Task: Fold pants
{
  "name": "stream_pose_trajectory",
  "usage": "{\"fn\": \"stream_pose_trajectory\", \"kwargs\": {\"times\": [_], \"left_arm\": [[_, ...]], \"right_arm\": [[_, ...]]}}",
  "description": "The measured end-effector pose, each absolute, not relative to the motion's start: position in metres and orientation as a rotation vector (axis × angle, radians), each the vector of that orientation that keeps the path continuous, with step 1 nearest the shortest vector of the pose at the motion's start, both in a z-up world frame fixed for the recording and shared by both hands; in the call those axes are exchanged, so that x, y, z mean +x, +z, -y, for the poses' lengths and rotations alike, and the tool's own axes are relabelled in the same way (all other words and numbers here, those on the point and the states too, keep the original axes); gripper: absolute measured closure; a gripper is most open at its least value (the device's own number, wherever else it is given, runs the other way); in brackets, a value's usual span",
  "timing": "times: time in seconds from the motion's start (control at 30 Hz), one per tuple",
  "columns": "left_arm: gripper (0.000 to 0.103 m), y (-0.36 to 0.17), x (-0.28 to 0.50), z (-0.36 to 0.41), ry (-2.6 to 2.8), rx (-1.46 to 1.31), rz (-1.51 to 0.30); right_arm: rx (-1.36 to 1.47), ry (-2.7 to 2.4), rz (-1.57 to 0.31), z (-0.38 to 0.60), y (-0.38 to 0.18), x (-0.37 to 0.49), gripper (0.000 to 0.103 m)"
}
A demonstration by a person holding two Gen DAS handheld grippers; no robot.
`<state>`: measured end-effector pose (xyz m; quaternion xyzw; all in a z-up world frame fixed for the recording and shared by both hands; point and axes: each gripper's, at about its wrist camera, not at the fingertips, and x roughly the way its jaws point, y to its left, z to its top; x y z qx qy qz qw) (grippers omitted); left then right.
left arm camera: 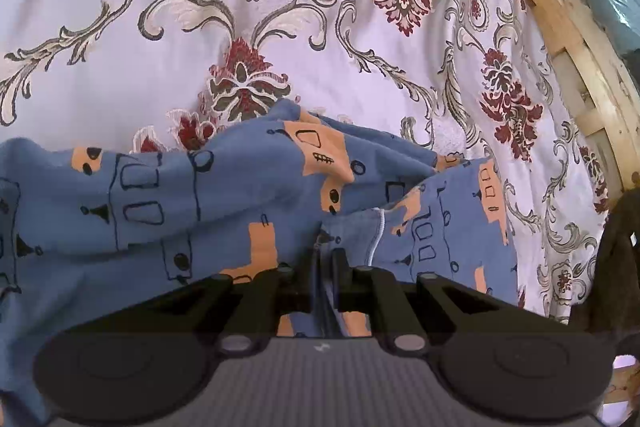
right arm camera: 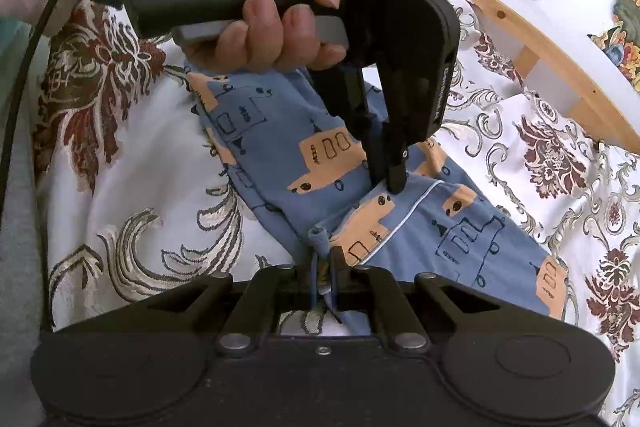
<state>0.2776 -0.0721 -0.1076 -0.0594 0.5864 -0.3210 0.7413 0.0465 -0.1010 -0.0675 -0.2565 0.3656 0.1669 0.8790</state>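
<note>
Both grippers are clamped on the fabric right now, so this looks like mid-fold, not the finish. The pants (right arm camera: pixel 320 171), blue with orange bus/truck prints, lie on a bed with a floral bedspread (left arm camera: pixel 280 27), bunched and creased rather than flat. The right gripper (right arm camera: pixel 323 263) has its fingers pinched shut on a gathered edge of the cloth close to the camera, and the left gripper (right arm camera: pixel 386 183) is seen from the right wrist view coming down from above, fingers closed on a ridge of fabric near the white piping seam, with a hand (right arm camera: pixel 276 7) around its handle. In the left wrist view the fabric rises into the closed fingers and one section seems lapped over another. My guess is one fold is in progress at most; the pants still need laying down, smoothing, and at least another fold to become a neat stack. Wooden bed frame (left arm camera: pixel 568 27) sits at the far edge.
</note>
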Motion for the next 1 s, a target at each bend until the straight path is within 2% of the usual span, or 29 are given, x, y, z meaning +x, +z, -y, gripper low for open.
{"fn": "stream_pose_trajectory", "kwargs": {"times": [0.03, 0.13, 0.2, 0.23, 0.27, 0.43, 0.47, 0.5, 0.57, 0.7, 0.73, 0.77, 0.8, 0.83, 0.87, 0.93, 0.97, 1.0], "left_arm": [[0.091, -0.107, 0.277, 0.071, -0.699, -0.132, -1.286], [0.075, -0.096, 0.270, 0.066, -0.678, -0.123, -1.277], [0.064, -0.081, 0.261, 0.058, -0.658, -0.092, -1.229], [0.062, -0.073, 0.255, 0.054, -0.651, -0.079, -1.191], [0.058, -0.066, 0.248, 0.049, -0.650, -0.083, -1.153], [0.058, -0.061, 0.224, 0.061, -0.834, -0.218, -1.049], [0.054, -0.065, 0.221, 0.068, -0.857, -0.241, -1.030], [0.042, -0.073, 0.218, 0.076, -0.876, -0.264, -1.019], [0.033, -0.091, 0.214, 0.091, -0.866, -0.260, -1.025], [0.041, -0.119, 0.208, 0.088, -0.830, -0.226, -1.032], [0.042, -0.119, 0.208, 0.085, -0.834, -0.223, -1.030], [0.042, -0.119, 0.207, 0.082, -0.831, -0.230, -1.038], [0.041, -0.117, 0.207, 0.078, -0.808, -0.242, -1.053], [0.040, -0.116, 0.208, 0.073, -0.779, -0.263, -1.075], [0.038, -0.114, 0.209, 0.066, -0.759, -0.308, -1.101], [0.028, -0.111, 0.208, 0.052, -0.703, -0.390, -1.137], [0.011, -0.110, 0.205, 0.047, -0.613, -0.367, -1.156], [0.015, -0.111, 0.201, 0.042, -0.546, -0.336, -1.158]], "right_arm": [[-0.538, 0.349, -0.761, 0.101, -0.068, 0.046, 0.093], [-0.511, 0.365, -0.751, 0.109, -0.058, 0.038, 0.079], [-0.460, 0.347, -0.740, 0.122, -0.046, 0.031, 0.070], [-0.446, 0.322, -0.730, 0.131, -0.041, 0.029, 0.063], [-0.443, 0.274, -0.713, 0.142, -0.036, 0.028, 0.062], [-0.319, 0.002, -0.698, 0.210, -0.030, 0.059, 0.064], [-0.270, -0.019, -0.693, 0.223, -0.031, 0.067, 0.064], [-0.223, -0.023, -0.700, 0.234, -0.033, 0.075, 0.064], [-0.140, 0.015, -0.753, 0.251, -0.043, 0.089, 0.063], [-0.140, 0.041, -0.835, 0.263, -0.070, 0.093, 0.061], [-0.148, 0.044, -0.830, 0.265, -0.070, 0.091, 0.057], [-0.163, 0.026, -0.830, 0.267, -0.068, 0.091, 0.045], [-0.172, -0.012, -0.826, 0.269, -0.065, 0.091, 0.038], [-0.165, -0.054, -0.813, 0.274, -0.061, 0.087, 0.034], [-0.141, -0.078, -0.795, 0.280, -0.056, 0.083, 0.034], [-0.086, -0.095, -0.742, 0.287, -0.044, 0.071, 0.034], [-0.067, -0.099, -0.711, 0.287, -0.040, 0.065, 0.033], [-0.071, -0.091, -0.703, 0.284, -0.039, 0.065, 0.033]]}}
